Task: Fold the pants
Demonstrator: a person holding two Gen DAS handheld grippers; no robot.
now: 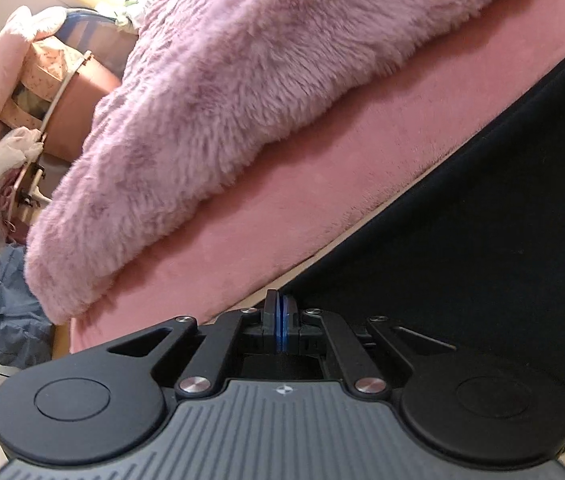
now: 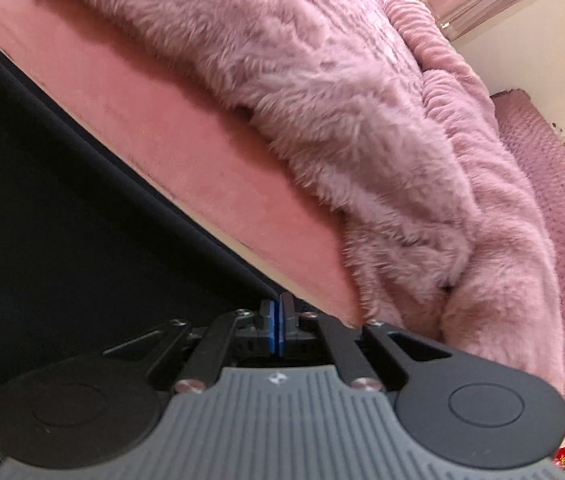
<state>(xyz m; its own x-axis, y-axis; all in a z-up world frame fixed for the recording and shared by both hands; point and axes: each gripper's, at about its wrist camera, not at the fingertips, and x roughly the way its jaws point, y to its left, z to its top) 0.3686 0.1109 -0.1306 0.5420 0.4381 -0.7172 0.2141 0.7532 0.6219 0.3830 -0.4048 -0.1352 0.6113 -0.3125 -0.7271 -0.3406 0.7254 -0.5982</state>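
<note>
The left gripper (image 1: 281, 307) has its blue-padded fingers pressed together on the corner of the dark navy pants (image 1: 482, 248), whose edge runs diagonally up to the right. Beyond that edge lies the pink bed sheet (image 1: 282, 216), with a fluffy mauve blanket (image 1: 242, 92) heaped on it. At the left, a crumpled blue garment (image 1: 14, 312) lies near the bed.

Pants (image 1: 482, 240) lie on bed (image 1: 282, 200), blanket (image 1: 222, 100) behind.

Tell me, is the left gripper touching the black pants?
Touching. The left wrist view shows the left gripper shut on the edge of the black pants, with the dark fabric running right up to its fingertips.
</note>
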